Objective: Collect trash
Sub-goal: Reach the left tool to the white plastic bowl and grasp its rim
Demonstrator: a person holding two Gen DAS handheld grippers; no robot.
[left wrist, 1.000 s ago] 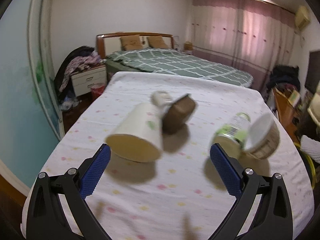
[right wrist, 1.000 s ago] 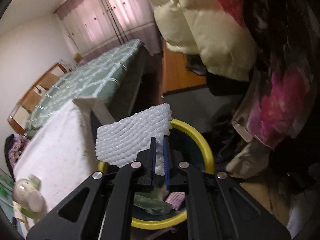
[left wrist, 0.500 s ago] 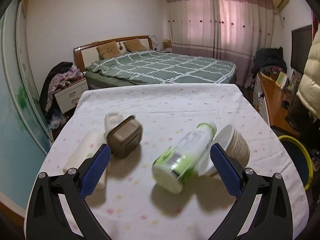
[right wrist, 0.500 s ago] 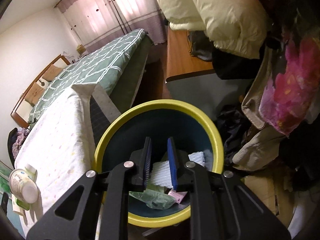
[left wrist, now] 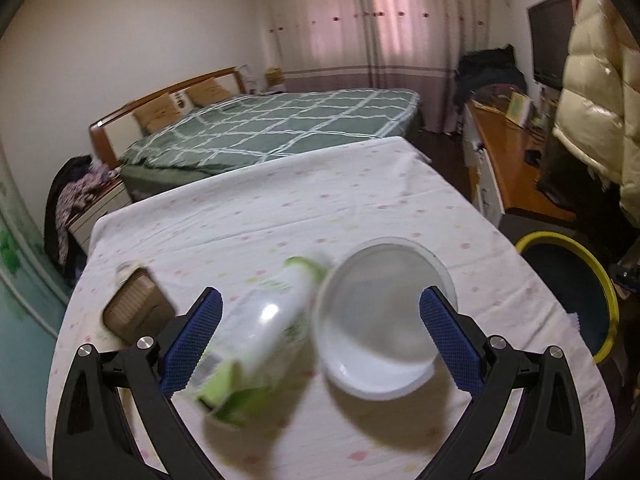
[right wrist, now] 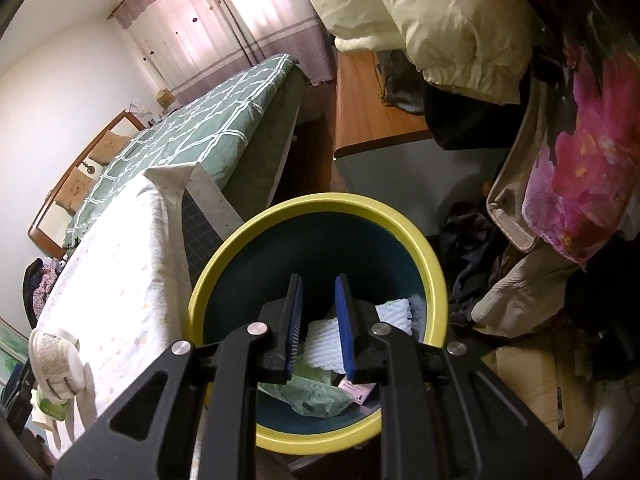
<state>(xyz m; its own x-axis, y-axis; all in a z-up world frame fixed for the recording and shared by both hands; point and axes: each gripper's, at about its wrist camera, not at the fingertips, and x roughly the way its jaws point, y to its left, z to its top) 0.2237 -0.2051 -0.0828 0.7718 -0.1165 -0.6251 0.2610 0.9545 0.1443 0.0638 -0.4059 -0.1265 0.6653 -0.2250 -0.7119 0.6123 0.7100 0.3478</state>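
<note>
My left gripper hangs open and wide above the white tablecloth. Below its span lie a green-labelled plastic bottle on its side and a white bowl tipped toward me; neither touches the pads. A brown box sits left of the left finger. My right gripper hovers over the yellow-rimmed bin. Its jaws stand a little apart with nothing between them. A white foam net lies inside the bin, on a green bag.
The bin stands on the floor off the table's right edge. A green bed lies beyond the table. At right are a wooden desk and a cream jacket. Clothes and bags crowd the bin's far side.
The left gripper swung right across the table, from the paper cup to the bottle and bowl. The right gripper let go of the foam net, which dropped into the bin.
</note>
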